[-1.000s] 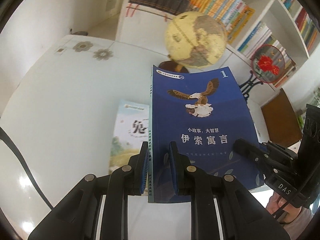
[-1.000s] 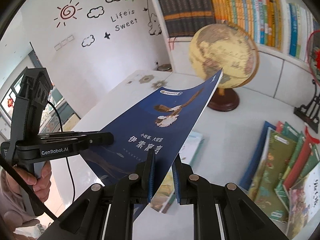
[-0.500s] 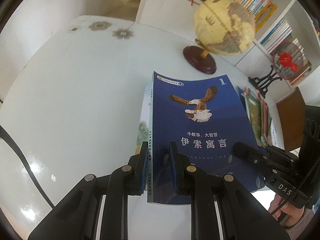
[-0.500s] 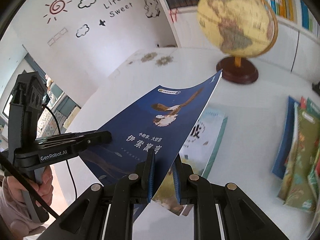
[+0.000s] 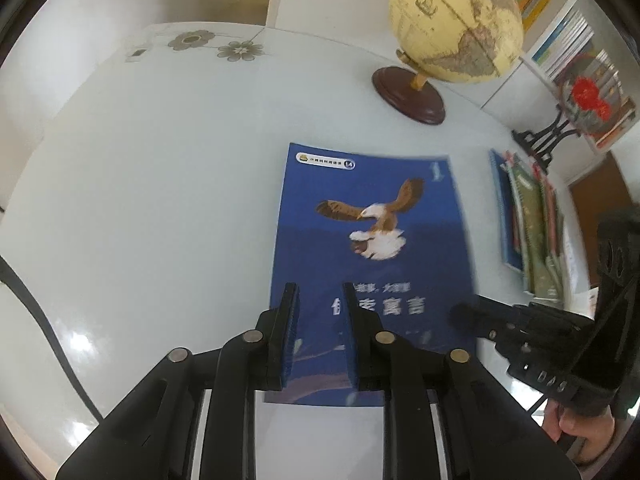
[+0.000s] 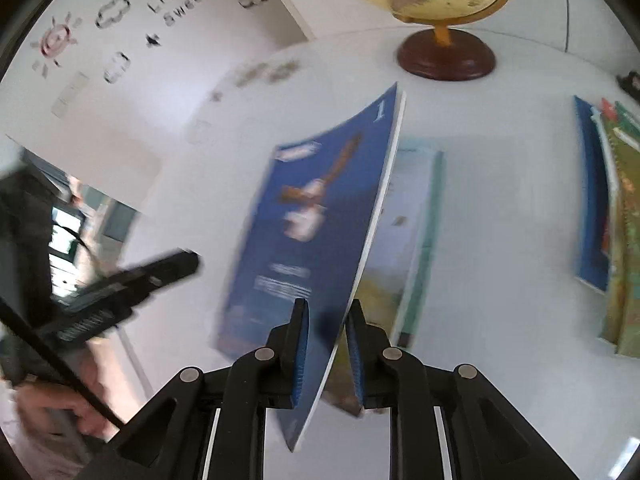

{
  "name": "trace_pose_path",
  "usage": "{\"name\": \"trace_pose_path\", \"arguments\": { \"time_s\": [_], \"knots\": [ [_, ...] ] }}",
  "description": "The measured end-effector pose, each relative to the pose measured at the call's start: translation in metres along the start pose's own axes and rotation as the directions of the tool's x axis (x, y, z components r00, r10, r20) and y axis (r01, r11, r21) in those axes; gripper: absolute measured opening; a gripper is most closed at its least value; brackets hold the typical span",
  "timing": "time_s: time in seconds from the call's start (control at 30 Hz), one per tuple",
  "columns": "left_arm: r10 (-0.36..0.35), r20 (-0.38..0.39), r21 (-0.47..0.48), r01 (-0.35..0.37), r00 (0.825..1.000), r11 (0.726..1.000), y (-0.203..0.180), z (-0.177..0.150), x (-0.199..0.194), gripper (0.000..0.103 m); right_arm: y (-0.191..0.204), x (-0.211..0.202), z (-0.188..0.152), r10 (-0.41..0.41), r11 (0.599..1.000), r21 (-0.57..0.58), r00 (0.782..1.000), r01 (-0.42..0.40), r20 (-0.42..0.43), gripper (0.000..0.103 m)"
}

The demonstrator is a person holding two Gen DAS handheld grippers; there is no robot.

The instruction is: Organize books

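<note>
A blue book with an eagle on its cover (image 5: pixel 372 240) hangs low over the white table (image 5: pixel 160 200). My left gripper (image 5: pixel 318 300) stands above its near-left part; its jaws are apart and no longer pinch the spine. My right gripper (image 6: pixel 327 312) has the book's page edge (image 6: pixel 316 208) between its pads with a small gap showing, and the book tilts down to the left. A second picture book (image 6: pixel 408 232) lies flat under it. The right gripper's body shows at the right of the left wrist view (image 5: pixel 520 328).
A globe (image 5: pixel 456 20) on a dark wooden base (image 5: pixel 410 94) stands at the back of the table. A row of several books (image 5: pixel 528 224) lies at the right, also in the right wrist view (image 6: pixel 612 216). A red fan ornament (image 5: pixel 588 96) stands by the bookshelves.
The book has been lowered towards the table, over the picture book. My left gripper has opened off the spine. Both views have tipped downward.
</note>
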State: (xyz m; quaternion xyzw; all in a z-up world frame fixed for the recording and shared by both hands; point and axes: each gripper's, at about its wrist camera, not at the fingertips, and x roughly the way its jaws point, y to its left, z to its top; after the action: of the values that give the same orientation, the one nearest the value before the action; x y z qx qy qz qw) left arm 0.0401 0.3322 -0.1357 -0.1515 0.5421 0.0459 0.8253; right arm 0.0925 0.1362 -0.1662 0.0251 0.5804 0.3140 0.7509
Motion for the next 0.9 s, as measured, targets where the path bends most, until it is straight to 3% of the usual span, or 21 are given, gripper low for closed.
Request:
{"name": "trace_pose_path", "arguments": {
  "time_s": [0.03, 0.1, 0.13, 0.3, 0.6, 0.9],
  "knots": [
    [0.009, -0.001, -0.005, -0.009, 1.0, 1.0, -0.001, 0.001, 0.0, 0.033, -0.002, 0.003, -0.001, -0.021, 1.0, 0.009, 1.0, 0.021, -0.015, 0.034],
    [0.014, 0.001, -0.012, -0.014, 1.0, 1.0, -0.002, 0.004, -0.001, 0.033, -0.007, 0.003, -0.003, -0.053, 0.998, 0.035, 0.998, 0.053, -0.017, 0.051],
    [0.019, 0.005, -0.011, -0.019, 1.0, 1.0, -0.004, 0.005, -0.001, 0.033, -0.008, 0.0, -0.003, -0.063, 0.997, 0.032, 0.998, 0.063, -0.002, 0.053],
    [0.035, 0.05, 0.055, -0.038, 0.998, 0.998, -0.023, 0.01, -0.009, 0.033, -0.012, -0.024, -0.001, -0.196, 0.98, -0.013, 0.978, 0.197, 0.072, 0.054],
    [-0.006, 0.13, 0.146, -0.013, 0.992, 0.989, -0.077, 0.021, -0.027, 0.033, -0.031, -0.076, -0.003, -0.217, 0.974, -0.025, 0.962, 0.224, 0.169, 0.054],
    [-0.022, 0.209, 0.261, -0.034, 0.978, 0.965, -0.145, 0.026, -0.045, 0.033, -0.056, -0.144, -0.019, -0.317, 0.938, -0.032, 0.893, 0.344, 0.321, 0.054]
  ]
}}
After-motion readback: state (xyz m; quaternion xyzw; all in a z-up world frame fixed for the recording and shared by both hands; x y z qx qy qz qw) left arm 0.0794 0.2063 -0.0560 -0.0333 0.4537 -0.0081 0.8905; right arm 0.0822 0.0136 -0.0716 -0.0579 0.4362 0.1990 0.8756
